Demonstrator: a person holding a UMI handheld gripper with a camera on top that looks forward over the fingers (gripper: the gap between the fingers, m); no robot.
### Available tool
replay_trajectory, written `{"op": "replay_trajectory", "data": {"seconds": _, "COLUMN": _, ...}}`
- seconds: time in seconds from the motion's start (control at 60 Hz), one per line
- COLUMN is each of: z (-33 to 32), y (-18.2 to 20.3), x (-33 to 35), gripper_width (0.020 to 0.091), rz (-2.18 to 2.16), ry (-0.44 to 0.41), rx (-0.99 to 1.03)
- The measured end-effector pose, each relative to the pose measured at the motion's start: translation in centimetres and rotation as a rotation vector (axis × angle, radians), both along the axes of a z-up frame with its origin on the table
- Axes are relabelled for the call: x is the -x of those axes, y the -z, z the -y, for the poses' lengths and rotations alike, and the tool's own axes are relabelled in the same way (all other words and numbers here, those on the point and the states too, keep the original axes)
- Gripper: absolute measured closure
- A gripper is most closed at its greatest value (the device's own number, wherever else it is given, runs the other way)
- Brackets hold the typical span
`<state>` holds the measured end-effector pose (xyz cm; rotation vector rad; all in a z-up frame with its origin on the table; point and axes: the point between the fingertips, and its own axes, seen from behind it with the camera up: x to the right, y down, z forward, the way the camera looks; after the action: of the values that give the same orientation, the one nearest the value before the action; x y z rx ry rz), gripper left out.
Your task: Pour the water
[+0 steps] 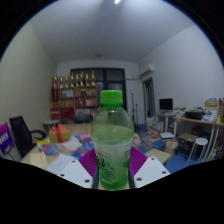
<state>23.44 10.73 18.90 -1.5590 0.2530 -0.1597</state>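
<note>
A clear plastic bottle (112, 145) with a green cap and a green label stands upright between my fingers, raised above the table beyond it. My gripper (112, 168) is shut on the bottle, its purple pads (89, 162) pressing the lower body from both sides. The bottle hides the space straight ahead of the fingers. No cup or other vessel shows in this view.
A cluttered table (55, 150) with small items lies below and ahead. A laptop (20, 137) sits at the left. Shelves (78, 95) line the far wall, and a desk with a monitor (166, 104) stands at the right. A white stool (199, 148) is near that desk.
</note>
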Motion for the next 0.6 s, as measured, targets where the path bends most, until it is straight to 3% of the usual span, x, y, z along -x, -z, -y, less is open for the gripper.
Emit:
{"op": "replay_trajectory", "data": {"seconds": 0.033, "z": 0.7, "y": 3.0, "x": -1.1, "gripper_width": 0.0695, "rz": 0.010, "ry": 0.022, "rx": 0.044}}
{"op": "replay_trajectory", "data": {"seconds": 0.05, "z": -1.6, "y": 2.0, "x": 0.0, "gripper_width": 0.0697, "rz": 0.004, "ry": 0.037, "rx": 0.074}}
{"op": "replay_trajectory", "data": {"seconds": 0.317, "z": -1.8, "y": 13.5, "x": -2.9, "gripper_width": 0.0691, "rz": -0.019, "ry": 0.020, "rx": 0.215}}
{"op": "replay_trajectory", "data": {"seconds": 0.517, "z": -2.2, "y": 11.7, "x": -1.4, "gripper_width": 0.0691, "rz": -0.061, "ry": 0.010, "rx": 0.178}}
{"op": "replay_trajectory", "data": {"seconds": 0.6, "z": -2.3, "y": 12.1, "x": -0.9, "gripper_width": 0.0613, "rz": -0.049, "ry": 0.011, "rx": 0.205}}
